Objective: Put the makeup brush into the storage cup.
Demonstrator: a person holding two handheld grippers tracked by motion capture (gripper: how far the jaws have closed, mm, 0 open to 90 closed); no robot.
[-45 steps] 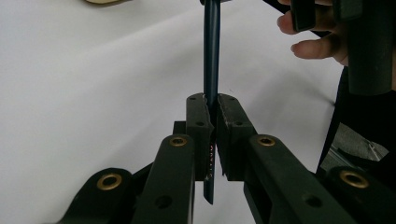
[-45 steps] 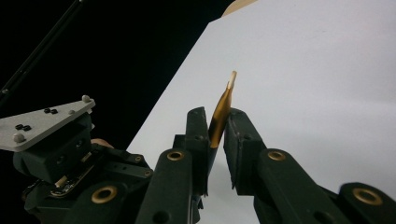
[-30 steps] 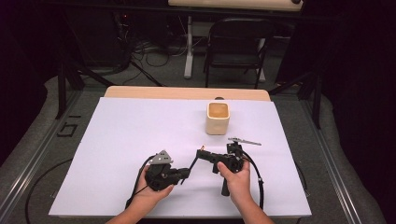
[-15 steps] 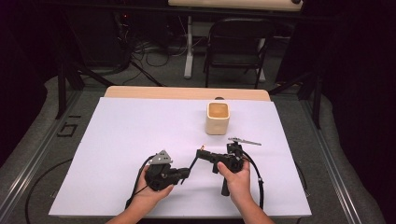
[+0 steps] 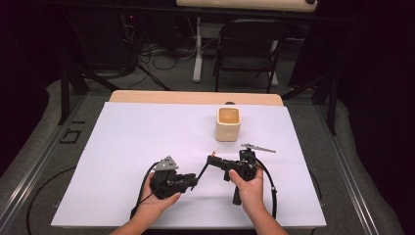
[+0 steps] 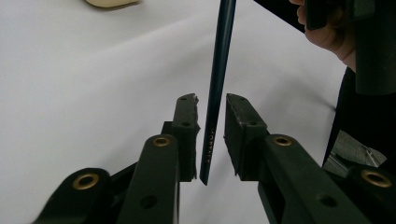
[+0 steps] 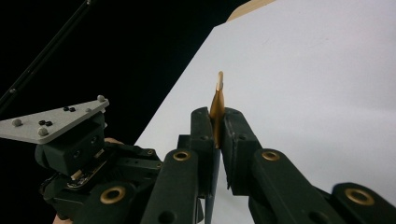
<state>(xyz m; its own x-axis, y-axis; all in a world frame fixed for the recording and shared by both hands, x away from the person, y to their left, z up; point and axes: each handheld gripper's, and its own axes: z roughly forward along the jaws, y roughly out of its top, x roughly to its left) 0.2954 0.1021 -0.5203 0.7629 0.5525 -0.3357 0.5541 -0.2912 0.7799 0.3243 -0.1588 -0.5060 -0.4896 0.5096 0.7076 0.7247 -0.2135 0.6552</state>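
Left gripper (image 5: 193,182) held low over the white table sheet (image 5: 122,147), jaws pointing toward the right gripper (image 5: 211,159). A thin dark pencil (image 5: 202,171) runs slantwise from between the left jaws up to the right jaws; its light tip sits at the right jaws. Whether either pair of jaws presses on it is too small to tell. A cream cup (image 5: 228,124) stands beyond the right jaws, apart from them. Left hand (image 5: 156,200) and right hand (image 5: 249,183) grip the handles.
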